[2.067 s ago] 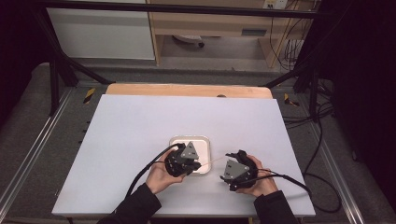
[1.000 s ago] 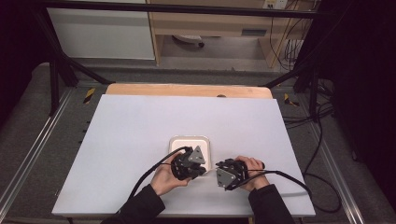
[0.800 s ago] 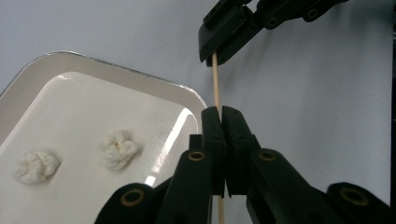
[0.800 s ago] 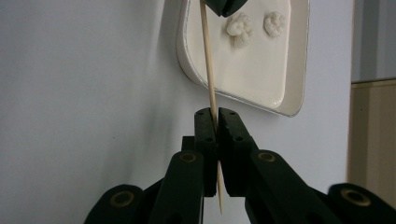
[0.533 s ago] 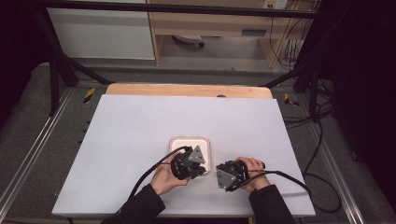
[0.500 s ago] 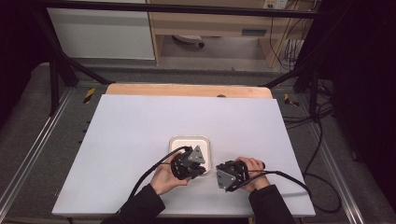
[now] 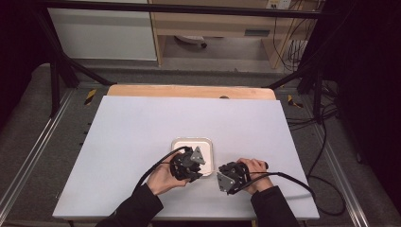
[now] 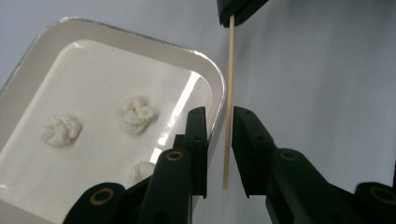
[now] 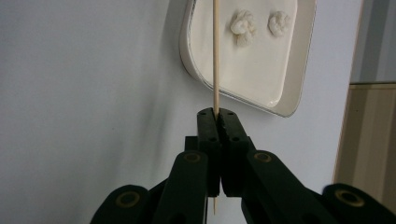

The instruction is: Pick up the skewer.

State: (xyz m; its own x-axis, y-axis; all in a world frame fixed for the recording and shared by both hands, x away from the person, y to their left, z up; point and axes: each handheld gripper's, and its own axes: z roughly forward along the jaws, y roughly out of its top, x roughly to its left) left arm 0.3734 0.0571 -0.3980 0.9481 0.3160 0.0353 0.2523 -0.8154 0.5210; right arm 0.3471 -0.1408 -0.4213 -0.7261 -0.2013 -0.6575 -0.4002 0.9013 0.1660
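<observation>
Between your two grippers, just off the near right corner of the tray, runs the thin pale wooden skewer (image 8: 228, 107). Your right gripper (image 9: 217, 113) has its black jaws pressed flat together on the stick, which rises straight up from them across the edge of the tray in the right gripper view. Your left gripper (image 8: 219, 122) has its jaws parted, one on each side of the skewer's free end, with a gap showing on both sides, so nothing is pinched there yet. Just left of the stick sits the shallow white rectangular tray with rounded corners (image 8: 28, 65), and on its floor lie three small white fluffy clumps (image 8: 136, 113), well apart from one another. From the high view, your left hand (image 7: 163, 178) holds its gripper over the tray's near edge, and your right hand (image 7: 255, 172) sits just right of it. Everything rests on the pale grey tabletop (image 7: 142, 127), with a light wooden strip (image 7: 189, 91) along its far edge.
</observation>
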